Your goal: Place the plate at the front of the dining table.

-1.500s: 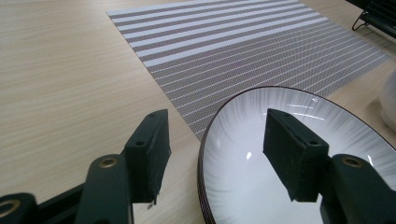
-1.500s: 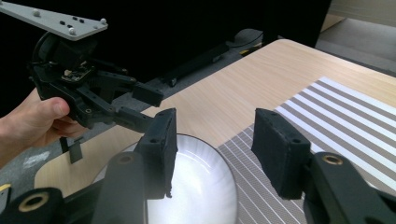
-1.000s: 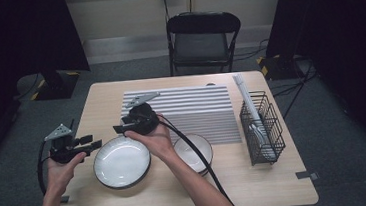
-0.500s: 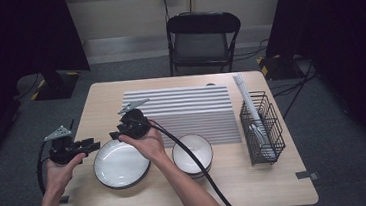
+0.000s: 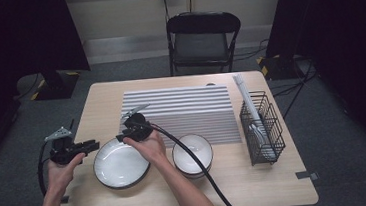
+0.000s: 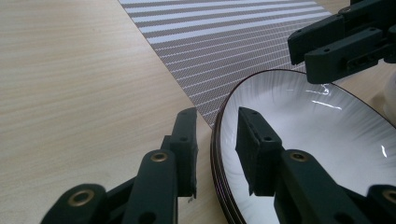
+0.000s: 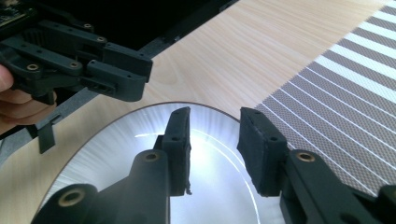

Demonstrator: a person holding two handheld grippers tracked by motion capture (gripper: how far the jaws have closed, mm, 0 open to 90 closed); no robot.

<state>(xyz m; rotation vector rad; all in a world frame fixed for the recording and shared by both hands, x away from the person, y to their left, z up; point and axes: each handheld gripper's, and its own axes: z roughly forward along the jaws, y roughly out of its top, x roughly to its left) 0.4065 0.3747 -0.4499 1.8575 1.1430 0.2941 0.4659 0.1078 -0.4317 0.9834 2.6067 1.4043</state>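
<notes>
While astride left tongs (image 6: 215, 154), plate rim (image 6: 217, 140).

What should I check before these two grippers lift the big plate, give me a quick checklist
1. Left gripper astride the plate rim: ok, one jaw outside the rim, one inside; the jaws have just been closing.
2. Left pads pressing on the rim: not ok, gaps show on both sides.
3. Right gripper at the far rim: not ok, it hangs above the plate's inside, nothing between its jaws, which have just been closing.
4. Plate flat on the table: ok, its far edge sits on the striped mat.
5. Bowls apart from the plate: cannot tell; the right hand covers the gap.
</notes>
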